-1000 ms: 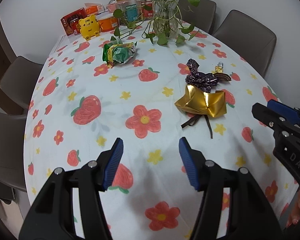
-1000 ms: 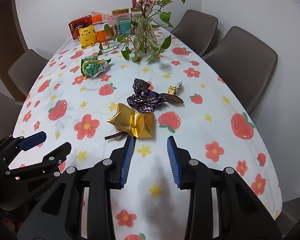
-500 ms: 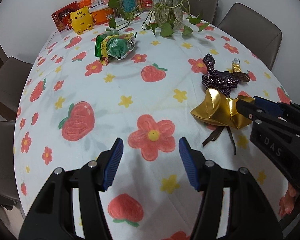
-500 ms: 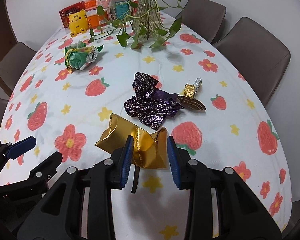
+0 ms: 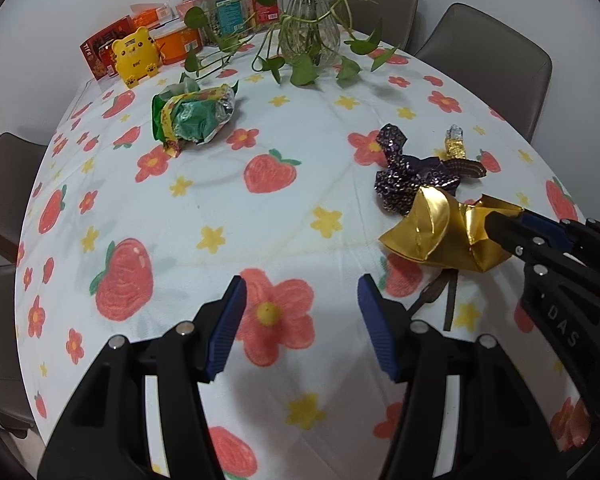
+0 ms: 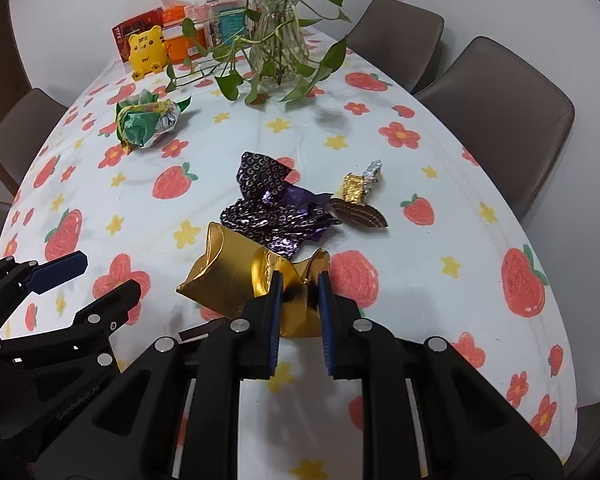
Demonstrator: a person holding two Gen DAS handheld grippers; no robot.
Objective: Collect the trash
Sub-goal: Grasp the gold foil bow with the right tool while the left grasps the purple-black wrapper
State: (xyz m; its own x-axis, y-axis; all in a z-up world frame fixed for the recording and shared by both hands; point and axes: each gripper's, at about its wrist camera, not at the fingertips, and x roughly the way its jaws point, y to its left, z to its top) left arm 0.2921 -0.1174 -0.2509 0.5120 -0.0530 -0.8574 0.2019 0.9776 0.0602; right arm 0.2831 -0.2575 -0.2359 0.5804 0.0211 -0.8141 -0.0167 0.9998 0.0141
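A: Far left on the table [image 6: 440,240]: crumpled green wrapper [image 5: 192,118], lying alone on the strawberry cloth, well apart from both claws. Behind it a yellow bear figure [image 5: 135,56] and snack boxes [image 5: 108,46] by the wall.

B: Left gripper [image 5: 300,300]?

A: Jaws stand apart, nothing between them. It hangs over a red flower print; only bare cloth shows in the gap. The green wrapper is up and to its left, the gold piece to its right.

B: Centre?

A: Glass vase [image 6: 278,60] with trailing green vines at the back. In front of it, mid-table, a purple patterned wrapper [image 6: 272,208], crumpled, touching the far edge of the gold foil wrapper [image 6: 228,276].

B: And the gold one relative to the right gripper [image 6: 299,286]?

A: Its right end sits between the two blue pads. The jaws have just been closing, and the foil looks pinched there, creased inward at the pads. The left part of the wrapper sticks out free to the left of the claw, resting on or just above the cloth; cannot tell which. From the left wrist view the same claw comes in from the right edge, its tip on the gold foil's right side.

B: Further right?

A: Small gold-and-silver foil scrap [image 6: 362,186] and a brown fluted paper cup [image 6: 360,216], just beside the purple wrapper. Grey chairs [image 6: 496,120] line the right edge.
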